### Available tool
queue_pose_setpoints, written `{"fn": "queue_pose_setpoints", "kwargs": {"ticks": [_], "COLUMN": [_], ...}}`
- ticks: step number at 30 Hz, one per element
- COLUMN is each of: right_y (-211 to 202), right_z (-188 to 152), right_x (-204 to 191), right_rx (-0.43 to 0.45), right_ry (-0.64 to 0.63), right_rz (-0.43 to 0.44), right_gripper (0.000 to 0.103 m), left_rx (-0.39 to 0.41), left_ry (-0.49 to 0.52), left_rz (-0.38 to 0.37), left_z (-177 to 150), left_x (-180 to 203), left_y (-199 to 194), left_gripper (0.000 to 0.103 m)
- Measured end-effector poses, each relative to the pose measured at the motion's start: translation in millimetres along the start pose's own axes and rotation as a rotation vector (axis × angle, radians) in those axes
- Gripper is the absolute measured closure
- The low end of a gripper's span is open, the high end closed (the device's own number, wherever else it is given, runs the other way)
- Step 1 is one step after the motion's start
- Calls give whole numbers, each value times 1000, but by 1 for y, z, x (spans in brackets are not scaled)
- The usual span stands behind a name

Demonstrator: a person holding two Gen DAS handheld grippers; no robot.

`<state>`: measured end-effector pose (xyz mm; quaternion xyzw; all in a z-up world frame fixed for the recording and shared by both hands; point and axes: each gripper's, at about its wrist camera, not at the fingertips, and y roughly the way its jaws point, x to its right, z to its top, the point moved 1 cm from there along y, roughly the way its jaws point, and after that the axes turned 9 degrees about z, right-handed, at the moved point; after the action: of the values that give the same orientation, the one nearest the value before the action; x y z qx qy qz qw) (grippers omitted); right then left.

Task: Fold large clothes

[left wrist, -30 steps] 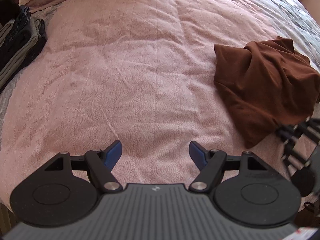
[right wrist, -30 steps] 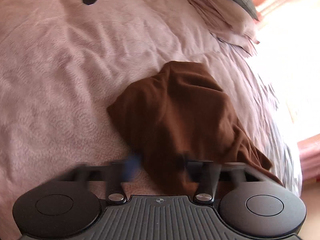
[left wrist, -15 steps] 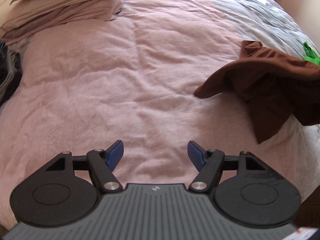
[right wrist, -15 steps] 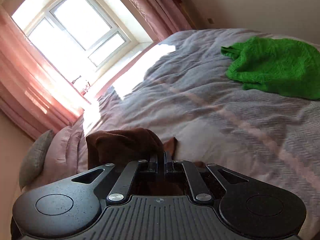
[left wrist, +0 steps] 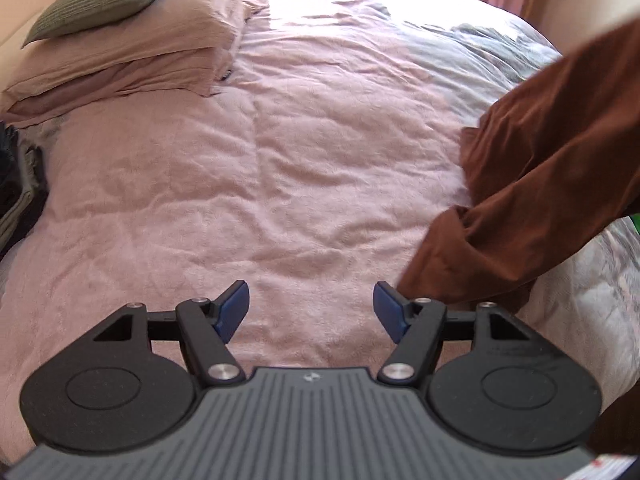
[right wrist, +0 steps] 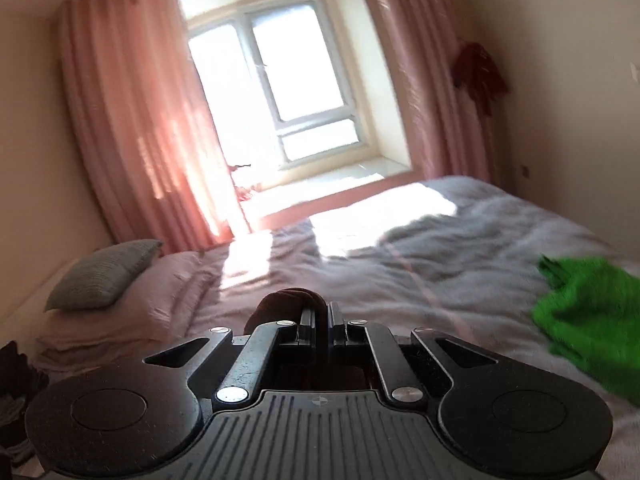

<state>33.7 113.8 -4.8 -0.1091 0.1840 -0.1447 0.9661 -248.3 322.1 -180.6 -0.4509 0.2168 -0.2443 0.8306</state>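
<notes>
— Across the bed (left wrist: 280, 184), what can be made out?

— From the left wrist view, a wide pink bedspread, rumpled, fills most of the scene. The left hand-held gripper (left wrist: 311, 310) hangs over its near edge with its blue-padded fingers (left wrist: 234, 308) spread well apart and nothing between them.

— Where is the clothing?

— A large brown garment (left wrist: 540, 200) hangs down at the right side, lifted off the bedspread for most of its length. Its lower folds trail to a spot just beside the left gripper's right finger; whether they touch it cannot be told.

— What holds it up?

— The right hand-held gripper (right wrist: 321, 316). In its own view, the fingers are pressed together on a bunched fold of the brown garment, which bulges just past the tips.

— Anything else nearby?

— Pink pillows (left wrist: 132, 52) are stacked at the far left with a grey-green cushion (left wrist: 108, 0) on top. A green knitted garment (right wrist: 588, 312) lies on the grey blanket (right wrist: 460, 248) to the right. Beyond the bed, a bright window (right wrist: 276, 84) sits between pink curtains (right wrist: 132, 128).
</notes>
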Motion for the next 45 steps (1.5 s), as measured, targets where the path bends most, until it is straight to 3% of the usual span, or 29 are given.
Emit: {"fn": "queue_pose_setpoints", "kwargs": {"ticks": [2,3,4,6,7,10,13,18,20,23,27,31,36,37,38,40,45], "right_y": [27,48,65,90,96,108,116,108,100,89,97,123,177,185,193,210,217], "right_z": [9,10,6,-16,-28,-68,-110,-172,-183,-196,-215,-247,-282,-286,-289,-289,-227], "right_x": [-54,-92,-122,-179,-196,-212,-190,-110,-73,-36,-20,-22,-17,-13,-8,7,59], "right_rx": [0,-58,-130,-228,-245,-346,-471,-655,-679,-685,-701,-667,-652,-660,-669,-709,-569], "right_ry": [-37,-62,-97,-214,-264,-288,-246,-294,-281,-289,-477,-664,-916,-943,-961,-955,-673], "right_rz": [183,306,375,441,437,451,378,76,-43,-129,-102,-2,55,67,85,116,-30], "right_gripper": [101,99,95,61,24,20,20,20,21,24,32,36,41,44,60,103,103], "left_rx": [-8,-16,-26,-46,-54,-83,-110,-58,-19,54,104,112,161,169,177,192,227], "left_ry": [-36,-61,-83,-130,-149,-184,-171,9,107,264,402,402,436,437,447,509,701], "left_rz": [26,41,53,83,98,143,163,117,92,63,64,84,189,201,210,243,250], "left_z": [-4,-6,-9,-18,-24,-40,-49,-47,-42,-38,-39,-38,-24,-19,-16,-12,-14], "left_x": [-17,-28,-39,-65,-78,-113,-132,-115,-98,-69,-48,-48,-62,-66,-68,-69,-59], "left_y": [-3,-5,-6,-6,-6,-3,6,26,36,57,81,101,128,135,141,155,173], "left_gripper": [38,38,38,38,38,38,38,40,41,42,42,42,44,45,45,50,53]}}
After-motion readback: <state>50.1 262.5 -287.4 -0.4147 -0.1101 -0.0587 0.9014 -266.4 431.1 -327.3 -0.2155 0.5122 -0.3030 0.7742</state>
